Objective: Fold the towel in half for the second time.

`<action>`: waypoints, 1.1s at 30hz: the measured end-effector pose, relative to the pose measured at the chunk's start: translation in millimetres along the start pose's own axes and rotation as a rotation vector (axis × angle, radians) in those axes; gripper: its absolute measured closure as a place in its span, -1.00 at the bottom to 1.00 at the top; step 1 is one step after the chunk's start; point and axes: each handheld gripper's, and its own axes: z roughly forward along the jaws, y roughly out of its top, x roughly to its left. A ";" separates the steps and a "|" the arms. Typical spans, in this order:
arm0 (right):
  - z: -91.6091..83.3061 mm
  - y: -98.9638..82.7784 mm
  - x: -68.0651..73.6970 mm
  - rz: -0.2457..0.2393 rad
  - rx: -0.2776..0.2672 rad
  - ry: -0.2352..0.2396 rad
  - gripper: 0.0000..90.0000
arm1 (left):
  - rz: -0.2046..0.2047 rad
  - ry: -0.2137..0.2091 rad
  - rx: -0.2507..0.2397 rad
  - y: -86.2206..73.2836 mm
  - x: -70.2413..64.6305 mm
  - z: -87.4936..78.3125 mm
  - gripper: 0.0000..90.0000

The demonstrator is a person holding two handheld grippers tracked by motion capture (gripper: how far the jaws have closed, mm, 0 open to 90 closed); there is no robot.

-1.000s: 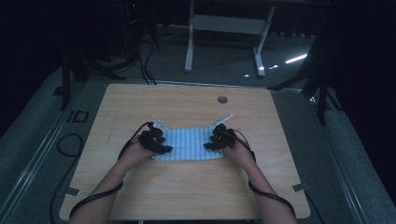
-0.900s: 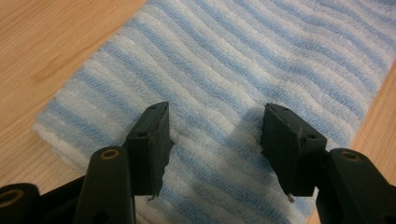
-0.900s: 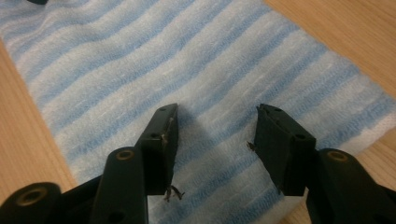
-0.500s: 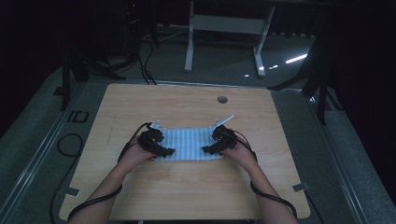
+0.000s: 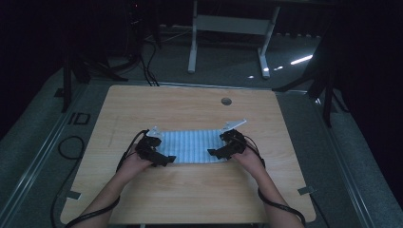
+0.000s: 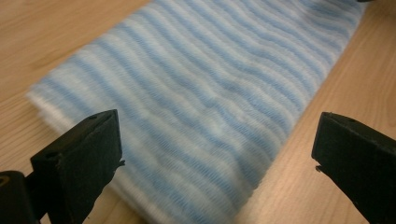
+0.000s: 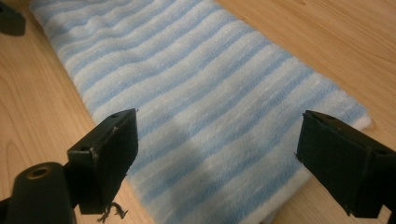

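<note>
Folded striped cloth (image 5: 192,146) near the desk (image 5: 190,199) centre; left tool (image 5: 164,158) and right tool (image 5: 215,152), jaws just opened, grip nothing. Lift clear without snagging the folds.

Striped cloth (image 6: 196,107) blurred at its near end, far corner cut off.

Blue-and-white striped cloth (image 5: 192,146) on a light wood-grain table (image 5: 190,107).
</note>
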 end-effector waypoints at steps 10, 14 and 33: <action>-11.4 -15.9 -3.4 0.020 -0.020 -0.018 -0.72 | 0.002 0.022 -0.021 -19.2 -0.4 -11.6 -0.98; -15.1 -20.8 -5.8 0.026 -0.033 -0.026 -0.73 | -0.016 0.034 -0.045 -27.7 1.6 -17.8 -0.98; -42.5 -56.1 -18.8 0.069 -0.077 -0.075 -0.73 | -0.089 0.069 -0.089 -61.4 11.7 -36.7 -0.98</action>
